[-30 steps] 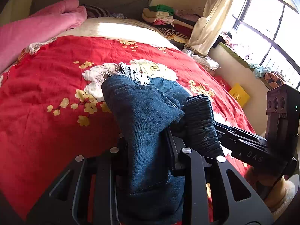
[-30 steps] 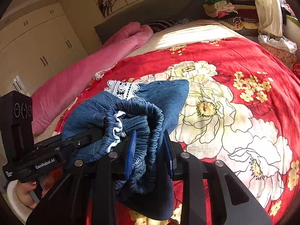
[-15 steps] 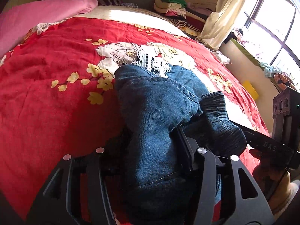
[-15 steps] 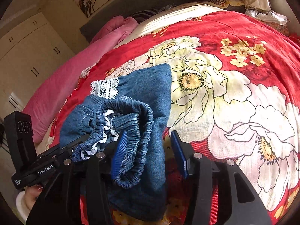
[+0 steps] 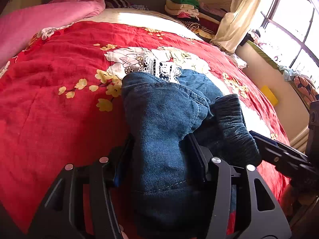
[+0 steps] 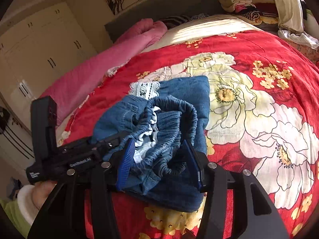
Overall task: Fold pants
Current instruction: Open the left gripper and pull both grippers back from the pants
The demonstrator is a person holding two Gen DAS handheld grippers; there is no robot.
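1. The denim pants [image 5: 165, 123] lie bunched on the red floral bedspread [image 5: 49, 103], one pair, folded over with a strip of white lace trim [image 5: 157, 67] at the far edge.
2. The left wrist view shows the left gripper [image 5: 157, 159] with its jaws apart around a thick fold of denim — the cloth lies between the fingers, and the pads do not appear to press it. The right gripper's black body enters from the right edge.
3. The right wrist view shows what the other does not: the gathered elastic waistband [image 6: 171, 119] and its white lining, sitting between the blue pads of the right gripper [image 6: 159, 159], which stands about half wide with slack either side of the cloth.
4. Only this view shows the cream wardrobe doors [image 6: 39, 59] and a hand [image 6: 42, 191] in a white cuff under the left tool.
5. One pink blanket [image 5: 39, 22] lies along the bed's left side; one stack of folded clothes [image 5: 185, 8] sits by the headboard — nothing here acts as a container.
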